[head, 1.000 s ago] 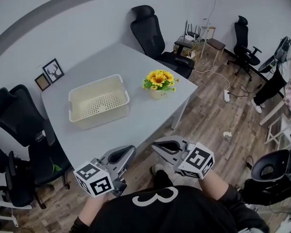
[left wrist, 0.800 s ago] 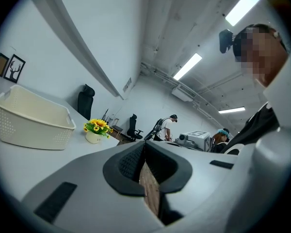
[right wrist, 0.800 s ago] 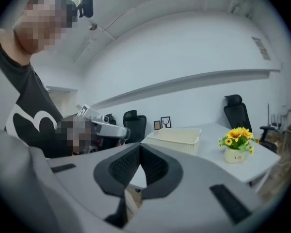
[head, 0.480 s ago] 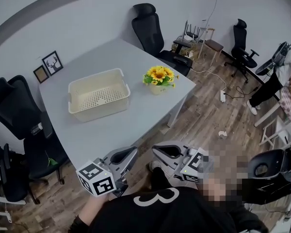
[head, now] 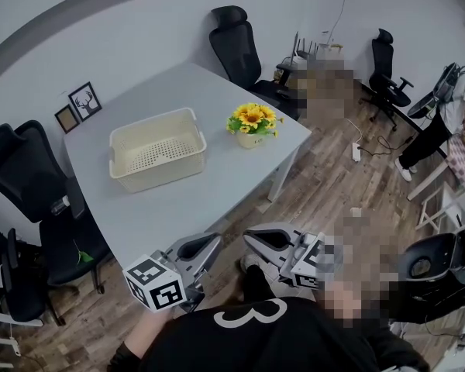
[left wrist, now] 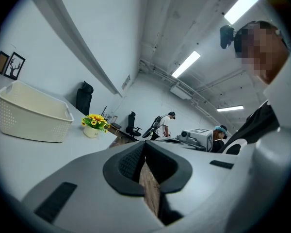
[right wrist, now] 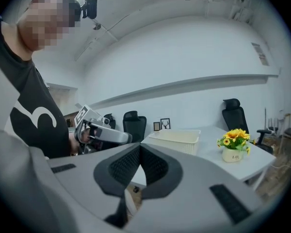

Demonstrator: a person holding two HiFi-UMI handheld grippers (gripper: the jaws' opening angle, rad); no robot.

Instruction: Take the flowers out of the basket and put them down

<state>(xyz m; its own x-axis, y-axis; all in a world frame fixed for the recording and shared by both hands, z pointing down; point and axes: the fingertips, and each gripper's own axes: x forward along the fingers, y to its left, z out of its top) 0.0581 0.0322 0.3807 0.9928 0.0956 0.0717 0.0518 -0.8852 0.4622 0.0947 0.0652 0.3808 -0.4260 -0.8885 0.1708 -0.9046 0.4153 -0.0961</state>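
head view, flowers: the little pot of yellow flowers (head: 252, 120) sits on the grey table (head: 194, 208) right of centre. It's just beside the basket, not in it.
head view, basket: the cream basket (head: 163, 173) is left of the flowers, and as far as I can see there's nothing in it.
head view, grippers: left gripper (head: 208, 246) and right gripper (head: 254, 242) hang at the bottom centre, close to the person's body. Both are off the table's near edge and well apart from the flowers.
left gripper view, jaws: the left gripper (left wrist: 144, 145) has its tips pressed together with nothing between them, just floor showing through the slit lower down.
left gripper view, scene: basket (left wrist: 34, 118) at the left edge, flowers (left wrist: 94, 122) just right of it, both far off.
right gripper view, jaws: the right gripper (right wrist: 139, 149) is clamped closed too, and empty.
right gripper view, scene: flowers (right wrist: 235, 139) at the right, basket (right wrist: 177, 141) middle, the left gripper (right wrist: 126, 137) poking in from the left.
step in hand: honestly looks like nothing's underway. The flowers are already out and set down, so I'd guess this is either the finish or a reset.
next move: if they do go for the flowers again, a gripper has to spread its jaws, reach across the table and take the pot low so it doesn't tip.
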